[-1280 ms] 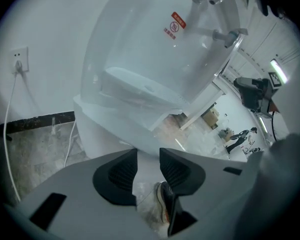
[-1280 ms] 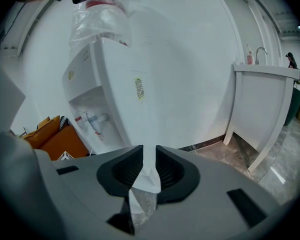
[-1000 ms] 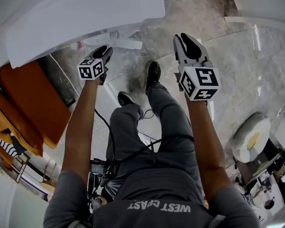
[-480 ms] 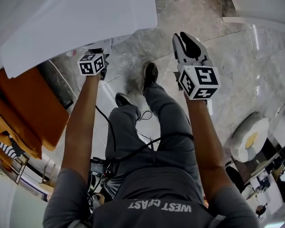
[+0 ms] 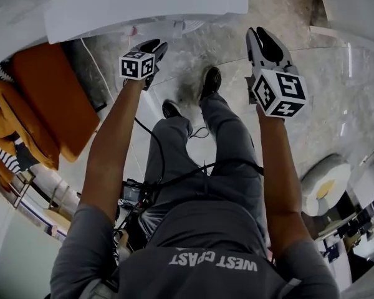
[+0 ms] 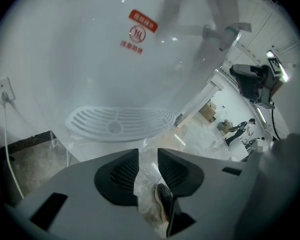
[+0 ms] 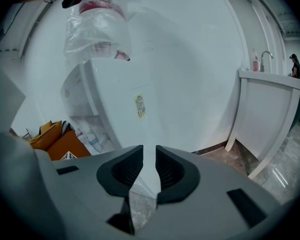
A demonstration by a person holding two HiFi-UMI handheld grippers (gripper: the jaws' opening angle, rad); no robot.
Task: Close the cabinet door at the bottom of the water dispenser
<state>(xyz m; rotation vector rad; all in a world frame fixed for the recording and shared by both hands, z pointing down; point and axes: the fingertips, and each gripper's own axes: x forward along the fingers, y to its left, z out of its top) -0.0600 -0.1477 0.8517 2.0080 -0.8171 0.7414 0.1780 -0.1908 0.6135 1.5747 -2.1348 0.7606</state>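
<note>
The white water dispenser (image 5: pixel 143 5) fills the top of the head view, in front of the person's feet. In the left gripper view its front (image 6: pixel 90 59) is close, with a red logo and a ribbed drip tray (image 6: pixel 120 121) just beyond my jaws. My left gripper (image 5: pixel 154 45) (image 6: pixel 147 156) is closing, with nothing between its pads. The right gripper view takes in the dispenser body (image 7: pixel 135 84) from the side, a wrapped bottle (image 7: pixel 97 26) on top. My right gripper (image 5: pixel 266 39) (image 7: pixel 149 154) is open and holds nothing. The bottom cabinet door does not show clearly.
An orange box (image 5: pixel 56 98) (image 7: pixel 57 139) stands left of the dispenser. A wall socket (image 6: pixel 5 91) with a cable is at the left. To the right stands a white counter (image 7: pixel 270 109) with a tap. The person's shoes (image 5: pixel 210 80) rest on the marble floor.
Both grippers have risen a little toward the dispenser. The head view has shifted, so the dispenser's top now lies along the upper edge.
</note>
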